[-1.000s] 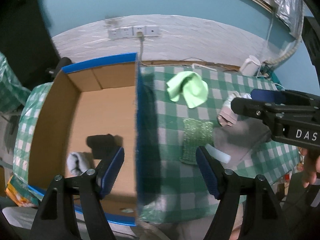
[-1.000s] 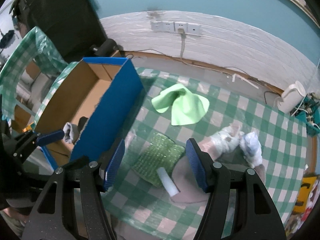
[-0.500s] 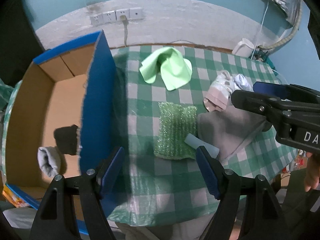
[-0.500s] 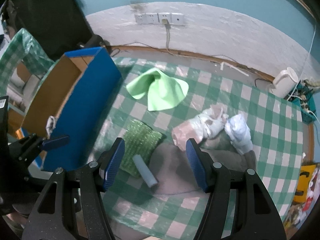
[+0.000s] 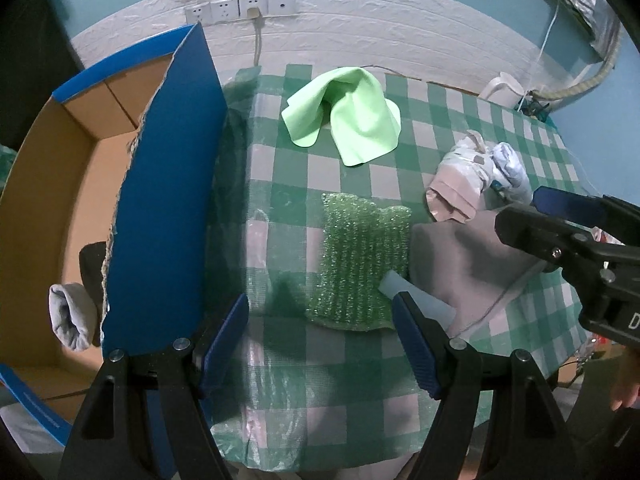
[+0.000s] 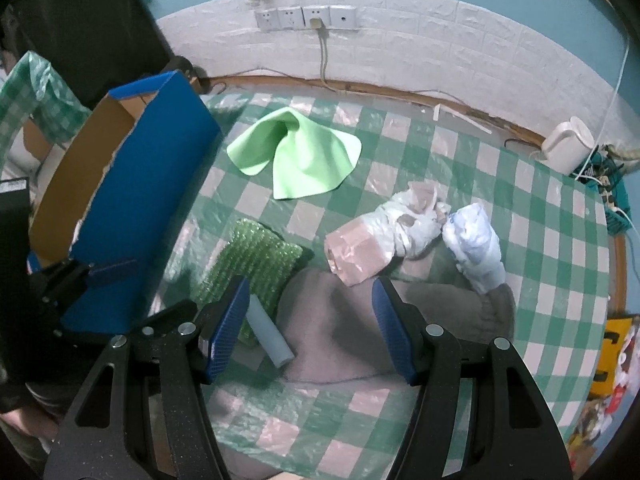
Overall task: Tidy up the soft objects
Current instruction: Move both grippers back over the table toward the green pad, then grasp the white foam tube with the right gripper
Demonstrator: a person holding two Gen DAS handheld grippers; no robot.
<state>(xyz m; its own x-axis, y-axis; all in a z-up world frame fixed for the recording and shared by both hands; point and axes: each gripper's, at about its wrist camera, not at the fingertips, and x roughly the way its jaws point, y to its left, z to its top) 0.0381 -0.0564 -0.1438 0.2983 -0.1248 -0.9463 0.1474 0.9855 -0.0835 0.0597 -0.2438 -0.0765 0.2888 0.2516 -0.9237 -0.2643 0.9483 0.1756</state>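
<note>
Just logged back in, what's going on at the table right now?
Sorting soft things into the cardboard box is partway done. A grey sock and a dark item already lie inside. Both grippers are open and empty: the left gripper hangs above the sparkly green cloth, the right gripper above the grey cloth. The light green cloth, a pale tube and two wrapped bundles wait on the table.

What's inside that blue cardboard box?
In the blue box, a rolled grey sock and a dark item show. The near wall hides the rest of its floor.
</note>
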